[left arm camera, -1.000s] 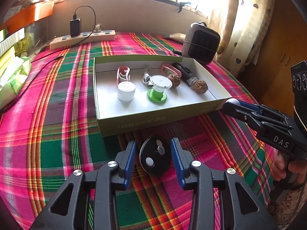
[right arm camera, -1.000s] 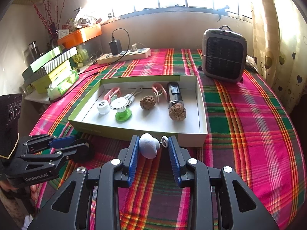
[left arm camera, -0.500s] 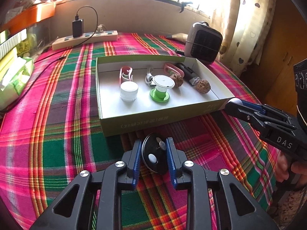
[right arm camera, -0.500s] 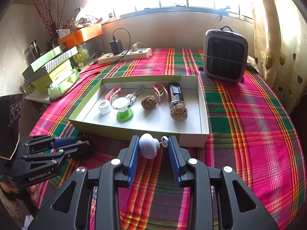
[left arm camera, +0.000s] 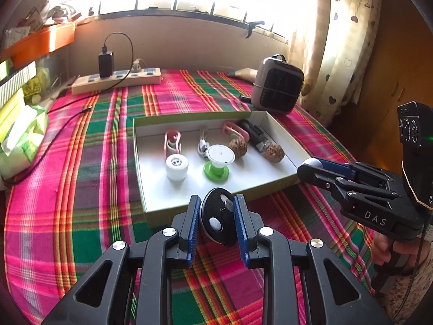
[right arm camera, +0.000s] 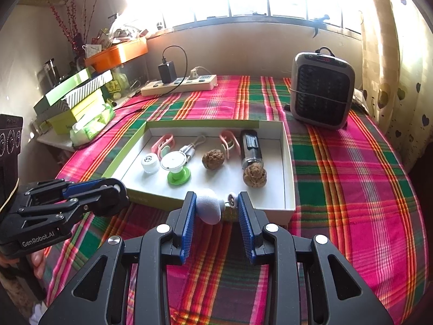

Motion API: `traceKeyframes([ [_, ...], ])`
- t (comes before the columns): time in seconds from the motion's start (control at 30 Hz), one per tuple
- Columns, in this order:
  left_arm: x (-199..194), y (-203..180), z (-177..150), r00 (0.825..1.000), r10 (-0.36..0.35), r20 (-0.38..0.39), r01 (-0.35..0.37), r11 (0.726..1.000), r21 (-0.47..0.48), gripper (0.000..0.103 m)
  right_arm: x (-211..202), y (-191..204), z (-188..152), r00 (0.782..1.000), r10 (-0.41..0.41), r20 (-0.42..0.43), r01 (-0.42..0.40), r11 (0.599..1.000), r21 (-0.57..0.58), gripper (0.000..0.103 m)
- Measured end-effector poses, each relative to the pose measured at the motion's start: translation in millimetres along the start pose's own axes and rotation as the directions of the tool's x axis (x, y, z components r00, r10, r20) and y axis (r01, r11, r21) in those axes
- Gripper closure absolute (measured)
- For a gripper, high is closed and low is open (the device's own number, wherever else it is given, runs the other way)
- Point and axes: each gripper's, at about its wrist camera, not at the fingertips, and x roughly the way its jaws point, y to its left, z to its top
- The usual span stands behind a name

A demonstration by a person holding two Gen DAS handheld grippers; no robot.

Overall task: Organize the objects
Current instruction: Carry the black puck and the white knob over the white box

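Left tool (left arm camera: 216, 222) newly clamped on black disc (left arm camera: 217, 220)

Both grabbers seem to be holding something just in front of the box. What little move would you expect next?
Probably the left gripper carries its black disc forward over the box rim: the fingers already pinch it, and the box floor just beyond looks bare.

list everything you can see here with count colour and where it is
box: 1, green outside, white inside, mid table
walnuts: 2, brown, in box
clips: 2, pink, in box
cap: 1, white, in box
spool: 1, green and white, in box
bottle: 1, dark, in box
disc: 1, black, in left gripper
white knob: 1, in right gripper
heater: 1, grey, far right
power strip: 1, cream, by wall
tablecloth: 1, pink-green plaid
left gripper: shut on disc
right gripper: shut on white knob
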Motion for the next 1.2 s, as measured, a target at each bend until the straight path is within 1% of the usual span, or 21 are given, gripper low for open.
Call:
traceKeyframes([
  [0.23,12,8,16,1.000,-0.001,0.001,0.001,1.000,-0.019,0.080,17,-1,14,1.000,0.010,-0.023,-0.010,1.000,-0.010,0.070],
  [0.33,18,9,21,1.000,-0.005,0.000,0.005,1.000,-0.020,0.080,25,-2,19,0.999,0.001,-0.033,-0.002,1.000,-0.024,0.070],
  [0.53,36,15,28,1.000,-0.001,-0.024,0.001,0.999,-0.034,0.080,48,-5,25,0.997,0.005,-0.081,-0.008,0.999,-0.041,0.070],
  [0.83,59,19,29,0.997,0.002,-0.075,-0.005,0.999,-0.041,0.080,71,-6,28,0.992,0.010,-0.129,-0.017,0.998,-0.054,0.070],
  [1.2,65,16,30,0.996,0.039,-0.076,-0.040,0.999,-0.011,0.080,82,-6,26,0.988,-0.002,-0.153,-0.009,0.997,-0.075,0.070],
])
